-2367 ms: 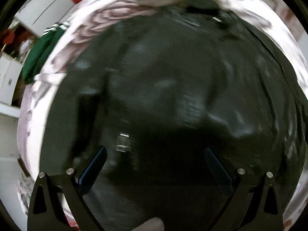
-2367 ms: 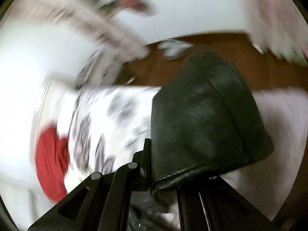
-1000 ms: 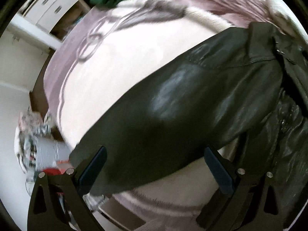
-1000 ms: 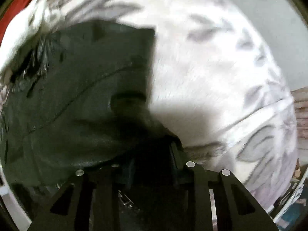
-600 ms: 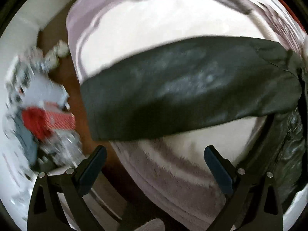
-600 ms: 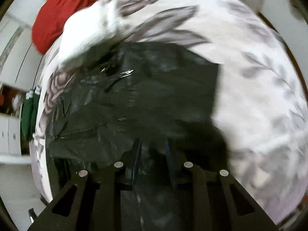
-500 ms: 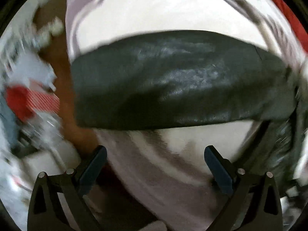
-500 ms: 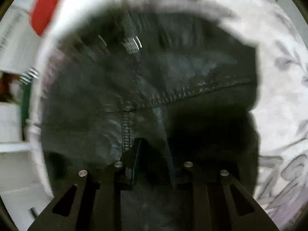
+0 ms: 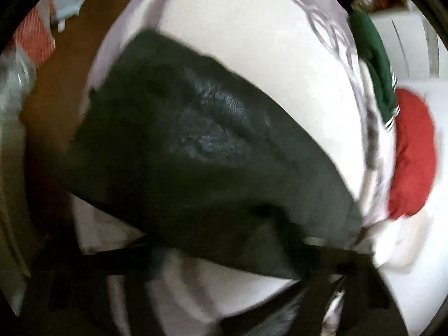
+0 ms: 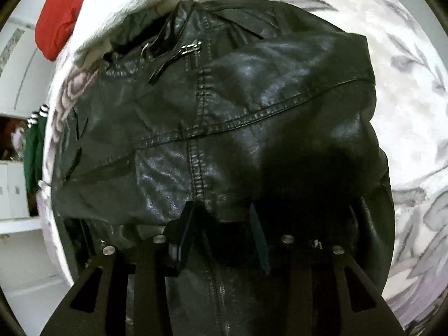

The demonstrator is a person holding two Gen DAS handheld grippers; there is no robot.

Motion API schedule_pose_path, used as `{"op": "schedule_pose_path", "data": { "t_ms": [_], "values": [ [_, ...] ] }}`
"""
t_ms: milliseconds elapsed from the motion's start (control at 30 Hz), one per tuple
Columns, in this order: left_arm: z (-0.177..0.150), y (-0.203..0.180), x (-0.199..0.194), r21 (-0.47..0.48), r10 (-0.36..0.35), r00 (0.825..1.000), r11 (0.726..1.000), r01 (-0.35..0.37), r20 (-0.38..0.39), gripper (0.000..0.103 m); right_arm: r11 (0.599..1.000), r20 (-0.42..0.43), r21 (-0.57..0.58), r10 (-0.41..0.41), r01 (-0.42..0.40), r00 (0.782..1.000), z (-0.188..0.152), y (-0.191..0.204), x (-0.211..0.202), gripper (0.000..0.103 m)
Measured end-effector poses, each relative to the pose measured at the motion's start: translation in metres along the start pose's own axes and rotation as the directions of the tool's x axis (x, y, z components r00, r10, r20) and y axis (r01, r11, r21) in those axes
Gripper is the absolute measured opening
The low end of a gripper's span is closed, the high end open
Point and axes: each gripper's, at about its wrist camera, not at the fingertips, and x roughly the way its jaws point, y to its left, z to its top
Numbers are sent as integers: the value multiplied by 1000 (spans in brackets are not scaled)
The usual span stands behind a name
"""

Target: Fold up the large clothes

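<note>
Floral bedspread [image 10: 406,112] – black jacket [image 10: 224,112] mid-bed | left jaws closing, grip unclear | right jaws opening, released.

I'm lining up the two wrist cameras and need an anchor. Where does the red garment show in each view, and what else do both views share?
Left wrist view: the red garment sits at the right edge, just below a green garment.
Right wrist view: the red garment is in the top left corner.
Shared landmark: the black leather jacket lying on the pale floral blanket, large in both views.
</note>
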Motion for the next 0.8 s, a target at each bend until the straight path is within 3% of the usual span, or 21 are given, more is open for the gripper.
{"op": "schedule_pose_path", "data": {
  "t_ms": [67, 233, 400, 500, 600, 667, 700, 767, 800],
  "values": [
    [1, 2, -7, 52, 23, 999, 998, -24, 25, 12, 1000, 7, -9, -26, 26, 1000, 6, 5, 0, 42],
    [16, -17, -29, 147, -9, 999, 989, 1, 51, 6, 995, 41, -31, -89, 90, 995, -1, 28, 1, 42],
    [48, -55, -54, 211, -131, 984, 972, 104, 117, 5, 994, 55, -26, -103, 104, 993, -10, 31, -5, 42],
    [66, -62, -45, 210, -183, 977, 965, 158, 105, 5, 993, 45, -16, -115, 116, 992, -15, 31, -5, 42],
    [66, -33, -12, 160, -130, 992, 979, 129, -4, 9, 990, 41, -6, -142, 142, 989, -16, 33, -3, 42],
    [66, -13, 11, 84, -131, 988, 987, 138, -88, 23, 990, 36, 9, -141, 141, 989, -15, 34, -2, 45],
    [67, 0, 23, 14, -198, 972, 979, 202, -127, 25, 991, 34, 18, -135, 134, 990, -13, 37, 0, 48],
    [74, 15, 38, -118, -324, 937, 943, 310, -130, 42, 993, 33, 29, -118, 117, 992, -9, 43, 6, 53],
    [77, 15, 42, -147, -354, 927, 930, 335, -124, 45, 993, 35, 33, -112, 111, 993, -8, 43, 7, 54]
  ]
}}
